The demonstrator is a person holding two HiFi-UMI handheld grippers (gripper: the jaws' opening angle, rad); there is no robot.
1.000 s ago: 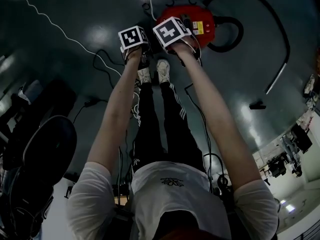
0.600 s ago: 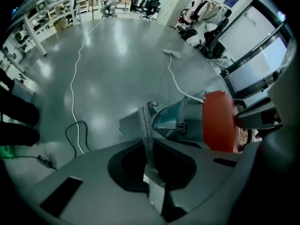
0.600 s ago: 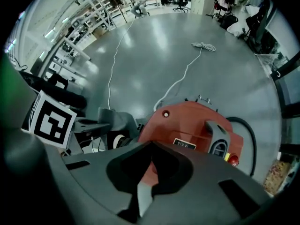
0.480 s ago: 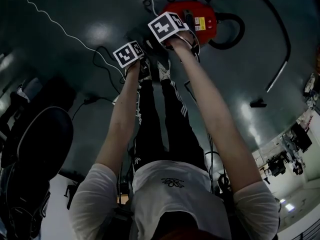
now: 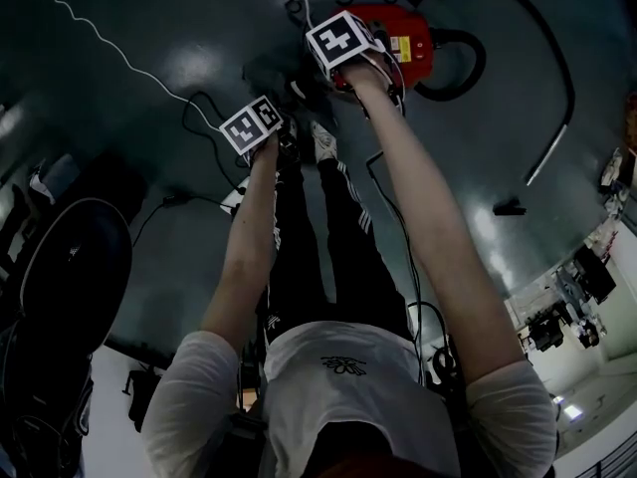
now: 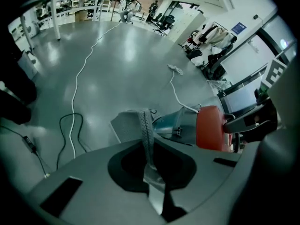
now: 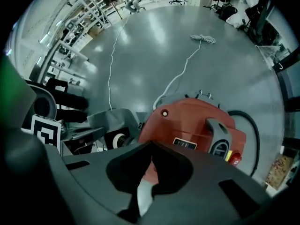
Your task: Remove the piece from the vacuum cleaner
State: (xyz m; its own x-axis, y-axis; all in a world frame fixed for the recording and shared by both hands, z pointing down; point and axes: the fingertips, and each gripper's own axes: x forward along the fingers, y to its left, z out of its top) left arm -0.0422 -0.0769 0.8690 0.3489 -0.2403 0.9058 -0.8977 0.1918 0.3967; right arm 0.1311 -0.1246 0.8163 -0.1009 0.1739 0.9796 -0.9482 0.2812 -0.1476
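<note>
The red vacuum cleaner (image 5: 398, 36) stands on the floor ahead of the person's feet. From its left side sticks out a grey piece (image 6: 127, 125) with a woven grey strap (image 6: 146, 128). My left gripper (image 6: 149, 146) is shut on that strap, with the vacuum cleaner (image 6: 210, 128) to its right. In the head view the left gripper (image 5: 251, 124) sits nearer the person than the right gripper (image 5: 343, 46). The right gripper (image 7: 149, 150) is shut, its tips down at the vacuum cleaner's red body (image 7: 197, 123); nothing shows between its jaws. The grey piece (image 7: 108, 121) lies left of it.
A black hose (image 5: 518, 13) loops from the vacuum cleaner to the right and ends in a metal wand (image 5: 550, 155). A white cable (image 5: 109, 53) and black cables (image 5: 199, 118) cross the floor at the left. The person's shoes (image 5: 320, 139) stand just behind the vacuum cleaner.
The left gripper has drawn back toward the person and to the left, away from the vacuum cleaner. The right gripper has stayed over the red body, shifting only slightly.
</note>
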